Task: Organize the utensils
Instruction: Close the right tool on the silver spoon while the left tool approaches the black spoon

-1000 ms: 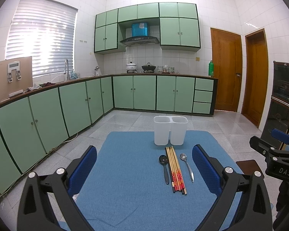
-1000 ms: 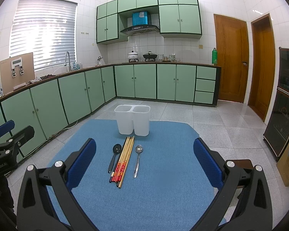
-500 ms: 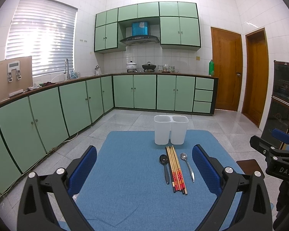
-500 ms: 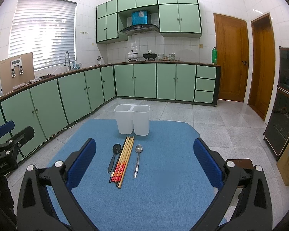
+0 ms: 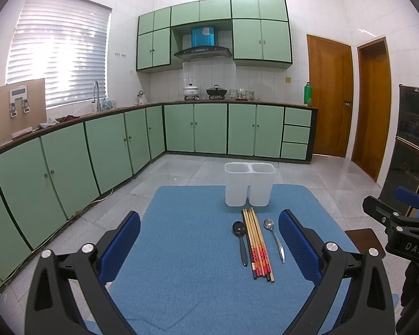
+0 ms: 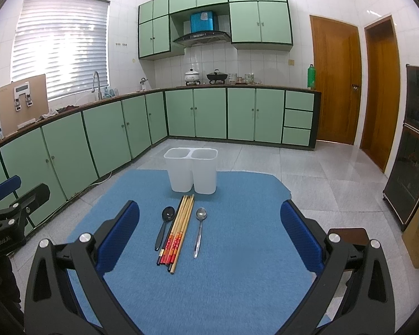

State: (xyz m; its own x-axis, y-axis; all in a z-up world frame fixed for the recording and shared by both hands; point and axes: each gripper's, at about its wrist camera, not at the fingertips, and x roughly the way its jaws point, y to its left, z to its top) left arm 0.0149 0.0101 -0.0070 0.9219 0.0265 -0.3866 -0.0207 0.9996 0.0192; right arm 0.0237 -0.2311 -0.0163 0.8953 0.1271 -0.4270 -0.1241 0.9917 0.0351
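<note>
A white two-compartment utensil holder [image 5: 249, 183] [image 6: 191, 169] stands empty at the far side of a blue mat [image 5: 187, 256] [image 6: 237, 273]. In front of it lie a black spoon [image 5: 240, 239] [image 6: 163, 227], a bundle of wooden chopsticks with red ends [image 5: 256, 241] [image 6: 178, 230] and a metal spoon [image 5: 275, 239] [image 6: 199, 231], side by side. My left gripper [image 5: 209, 240] is open and empty, above the near mat, left of the utensils. My right gripper [image 6: 209, 234] is open and empty, with the utensils between its fingers farther ahead.
The mat covers a table whose edges drop to a tiled floor. Green kitchen cabinets [image 5: 97, 150] run along the left and back walls. Wooden doors [image 6: 335, 83] and a dark cabinet [image 6: 416, 145] stand at the right. Each gripper shows at the other view's edge.
Both grippers have drifted very slightly; the utensils and holder have not moved. Both stay open.
</note>
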